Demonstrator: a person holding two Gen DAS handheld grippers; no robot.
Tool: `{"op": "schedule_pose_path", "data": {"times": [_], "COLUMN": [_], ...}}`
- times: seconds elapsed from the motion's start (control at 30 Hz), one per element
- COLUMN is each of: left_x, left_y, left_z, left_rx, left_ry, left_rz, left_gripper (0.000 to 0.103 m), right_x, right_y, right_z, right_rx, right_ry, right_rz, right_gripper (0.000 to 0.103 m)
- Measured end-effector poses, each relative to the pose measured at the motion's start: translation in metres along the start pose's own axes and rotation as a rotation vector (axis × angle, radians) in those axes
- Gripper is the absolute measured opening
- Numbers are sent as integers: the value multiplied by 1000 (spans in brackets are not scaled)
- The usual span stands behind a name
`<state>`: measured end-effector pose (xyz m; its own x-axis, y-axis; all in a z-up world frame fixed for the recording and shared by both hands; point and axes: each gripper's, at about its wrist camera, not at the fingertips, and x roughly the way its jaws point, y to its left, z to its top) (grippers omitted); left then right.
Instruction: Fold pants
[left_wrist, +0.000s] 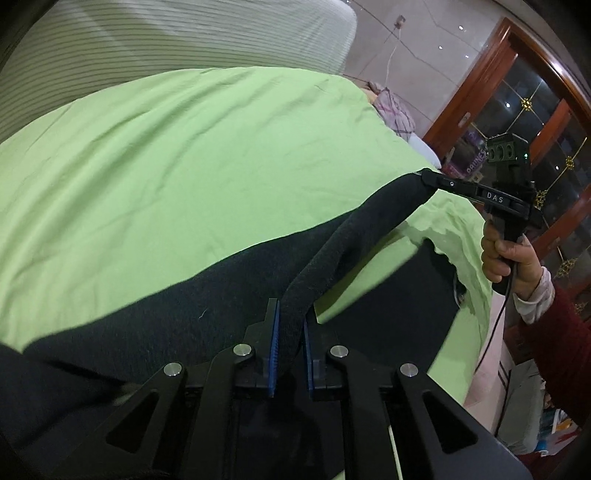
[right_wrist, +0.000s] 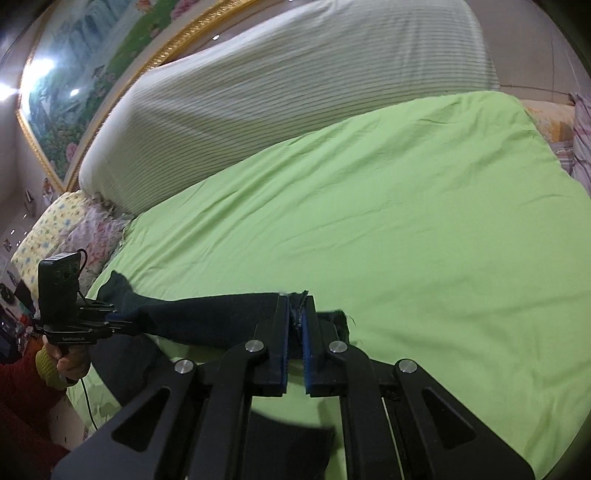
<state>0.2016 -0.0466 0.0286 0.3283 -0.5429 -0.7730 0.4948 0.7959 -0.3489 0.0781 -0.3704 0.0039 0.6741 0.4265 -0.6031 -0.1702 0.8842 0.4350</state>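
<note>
Dark navy, soft knitted pants (left_wrist: 207, 295) lie on the light green bed sheet (left_wrist: 184, 166), near its front edge, with one edge of the garment lifted and stretched between my two tools. My left gripper (left_wrist: 290, 332) is closed on a thick rolled band of the fabric, blue pads pressing either side of it. My right gripper (right_wrist: 294, 325) is likewise clamped on a bunched, slightly frayed edge of the same cloth; in the left wrist view its tip meets the far end of the band (left_wrist: 424, 177).

Handling: the cloth sags between the two holds and drapes over the sheet below, so I judge it light, limp and non-slippery, with no stiffness to keep a crease by itself. It is not fragile. The best holds are edges and corners such as these, kept under tension so the span stays straight. Whether the gripped band is the waistband or a leg hem I cannot tell, as the fisheye blurs the near cloth.

Surroundings: a large white cushion with thin green stripes (right_wrist: 295, 92) rests along the far side of the bed, well apart from the pants. Floral pillows (right_wrist: 74, 229) lie at one end, a pink patterned bundle (left_wrist: 395, 110) at the other. Nothing stands on the open sheet beyond the garment. The black cable (left_wrist: 495, 325) hanging from my right handle could snag.
</note>
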Motion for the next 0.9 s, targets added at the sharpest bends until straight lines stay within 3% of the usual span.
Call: {"op": "schedule_pose_path", "data": {"times": [0.27,0.57,0.9], "left_x": [-27,-5,12], "left_y": [-18,-43,-54], "left_z": [-30,-71,-87], "left_rx": [-13,23,17], "left_ry": [-52,16,41], "left_rz": [-46,-37,22], "left_gripper": [9,9,15], "right_x": [-34,-41,-37], "right_y": [18,5,3], "right_z": [-30,-91,-112], "right_rx": [-59,-33,-39], "right_ry": [-34,52,106], "right_rz": [10,-44,-123], "right_gripper": [7,7,5]}}
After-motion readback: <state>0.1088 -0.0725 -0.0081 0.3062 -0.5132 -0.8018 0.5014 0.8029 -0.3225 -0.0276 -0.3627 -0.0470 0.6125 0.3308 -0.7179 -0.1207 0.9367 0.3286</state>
